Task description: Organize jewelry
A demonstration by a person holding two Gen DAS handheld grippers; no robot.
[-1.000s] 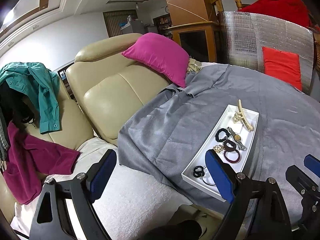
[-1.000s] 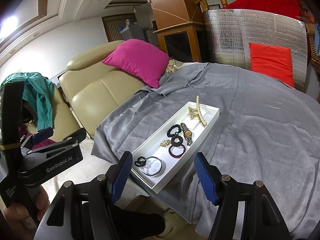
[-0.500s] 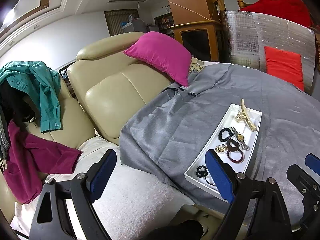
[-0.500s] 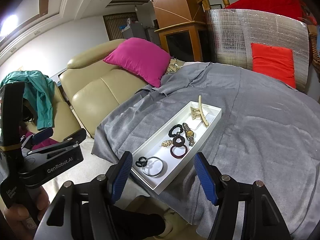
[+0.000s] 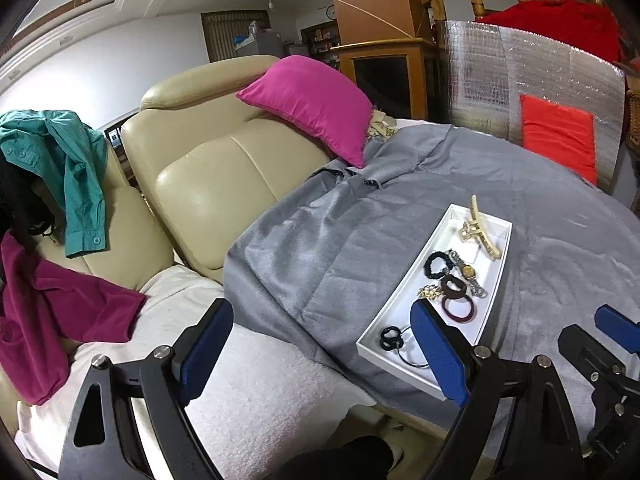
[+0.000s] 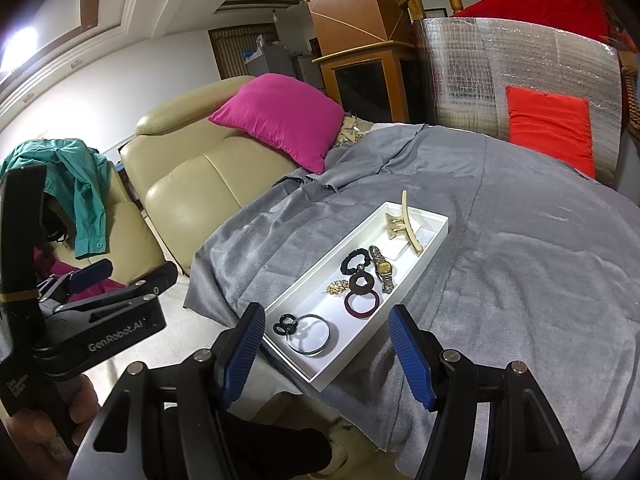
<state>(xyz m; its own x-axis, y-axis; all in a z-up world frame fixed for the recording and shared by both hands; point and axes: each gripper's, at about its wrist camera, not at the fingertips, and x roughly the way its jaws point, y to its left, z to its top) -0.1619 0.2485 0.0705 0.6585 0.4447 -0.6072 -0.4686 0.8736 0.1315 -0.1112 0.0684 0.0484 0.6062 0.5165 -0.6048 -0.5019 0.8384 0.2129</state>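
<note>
A long white tray [image 6: 432,236] [image 5: 372,340] lies on a table under a grey cloth. It holds a cream claw clip [image 6: 404,226], a black scrunchie [image 6: 354,261], a gold wristwatch [image 6: 383,267], a gold brooch [image 6: 337,287], dark rings [image 6: 362,294], a silver bangle [image 6: 310,334] and a small black clip [image 6: 285,324]. My right gripper [image 6: 326,350] hovers open just short of the tray's near end, nothing between its fingers. My left gripper [image 5: 320,350] is open and empty, off the tray's left side above a white towel.
A beige leather sofa [image 5: 216,184] with a pink cushion [image 5: 312,104] stands left of the table. Green and magenta clothes [image 5: 60,200] hang at far left. A silver foil panel [image 6: 520,76] with a red cushion [image 6: 548,124] backs the table. A hand [image 6: 48,424] holds the left gripper.
In the left wrist view the scene has drifted slightly; both grippers stay open at the same width. The right wrist view is nearly unchanged.
</note>
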